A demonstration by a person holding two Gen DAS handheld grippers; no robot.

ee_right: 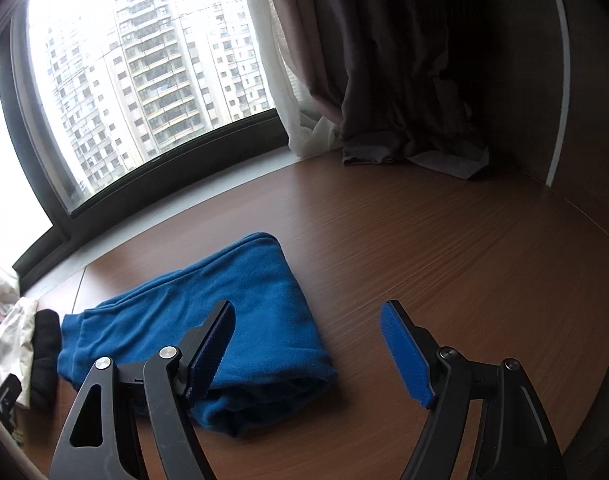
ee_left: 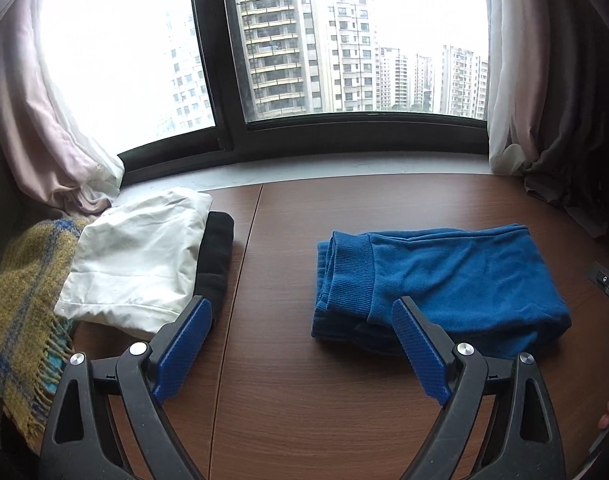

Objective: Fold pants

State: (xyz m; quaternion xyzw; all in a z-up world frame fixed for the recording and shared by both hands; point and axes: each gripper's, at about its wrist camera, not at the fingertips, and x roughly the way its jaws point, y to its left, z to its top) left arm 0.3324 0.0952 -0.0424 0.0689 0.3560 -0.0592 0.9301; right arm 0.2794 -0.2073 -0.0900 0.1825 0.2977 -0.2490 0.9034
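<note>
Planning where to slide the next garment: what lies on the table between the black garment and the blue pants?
Only bare wooden table, crossed by a thin seam, separates the black garment from the blue pants; the left wrist view shows it.

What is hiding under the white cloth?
A folded black garment pokes out from under the white cloth. Only its edge shows; the rest is covered, so I cannot tell what else lies beneath.

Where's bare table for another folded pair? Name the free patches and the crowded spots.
Free: the wide stretch right of the blue pants, running to the dark curtain; also the strip between the pants and the black garment. Crowded: the left end, with the white cloth and plaid scarf.
</note>
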